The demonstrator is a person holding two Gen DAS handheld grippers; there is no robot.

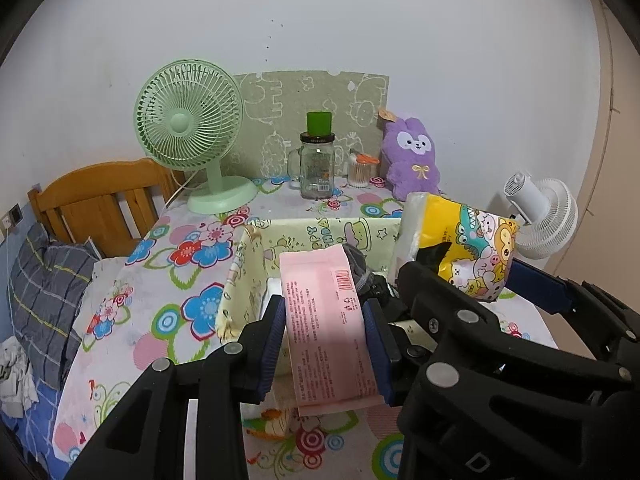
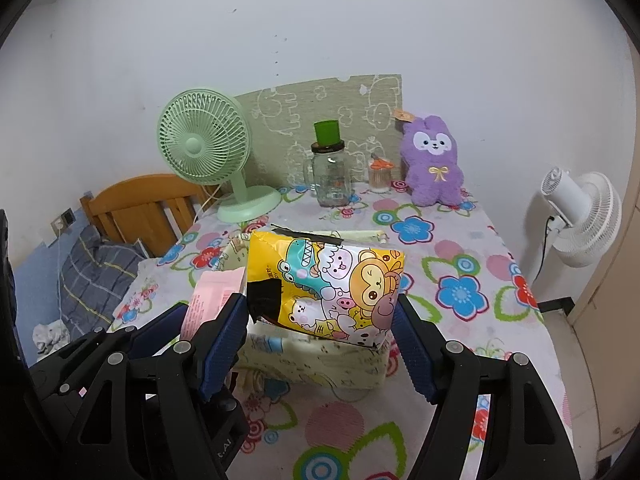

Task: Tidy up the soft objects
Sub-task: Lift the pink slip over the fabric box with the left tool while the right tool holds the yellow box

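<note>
The left gripper (image 1: 325, 334) fingers squeeze a pink tissue pack (image 1: 326, 322). The right gripper (image 2: 322, 334) fingers, wider apart, squeeze a yellow cartoon tissue pack (image 2: 326, 288). Both packs are above the yellow cloth basket (image 1: 236, 280).

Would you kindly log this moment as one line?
left gripper: shut on pink pack | right gripper: shut on yellow pack | both above fabric bin

Pink tissue pack (image 1: 326, 328) upright, yellow cartoon-printed pack (image 2: 332, 284) tilted, both above pale fabric bin (image 1: 240, 280)
</note>
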